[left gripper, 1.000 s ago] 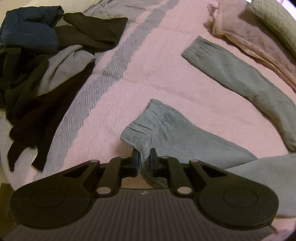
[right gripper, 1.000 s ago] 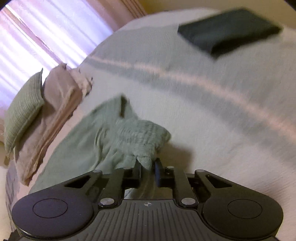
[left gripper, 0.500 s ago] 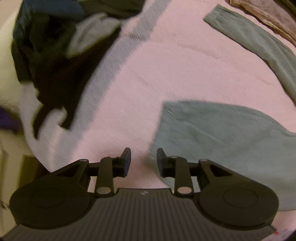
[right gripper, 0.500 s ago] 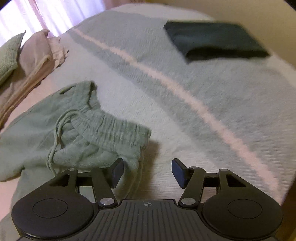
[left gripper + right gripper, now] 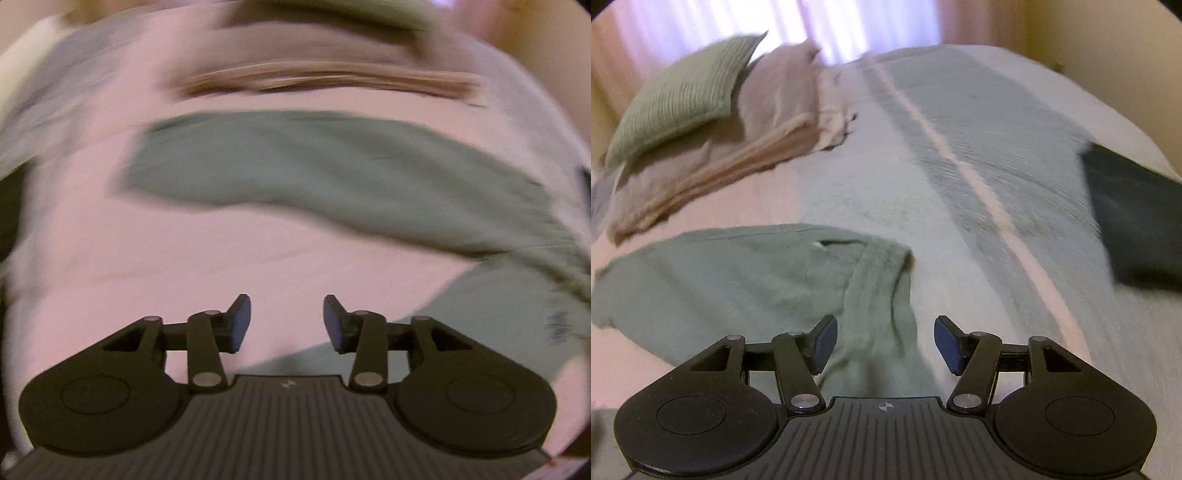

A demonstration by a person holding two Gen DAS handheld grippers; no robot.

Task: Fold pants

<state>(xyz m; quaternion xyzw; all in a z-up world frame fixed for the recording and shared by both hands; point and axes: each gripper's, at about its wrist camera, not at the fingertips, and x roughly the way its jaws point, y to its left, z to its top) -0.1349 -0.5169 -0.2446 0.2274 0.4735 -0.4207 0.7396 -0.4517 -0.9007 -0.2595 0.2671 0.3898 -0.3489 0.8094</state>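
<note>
Released since a second ago: green pants (image 5: 746, 280) now lie flat on the bed (image 5: 960, 229), near-left. Your left tongs (image 5: 287, 319) and right tongs (image 5: 885, 343) both gape empty. Between folds; regrip next, probably at the waistband.

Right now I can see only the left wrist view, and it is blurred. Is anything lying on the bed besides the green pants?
Observer: Yes, a folded dark garment lies off to the right.
Operator: Is the right gripper holding the pants?
Observer: No, the right gripper is open above the pants.
Operator: What is at the head of the bed?
Observer: A green pillow leans on a beige blanket.
</note>
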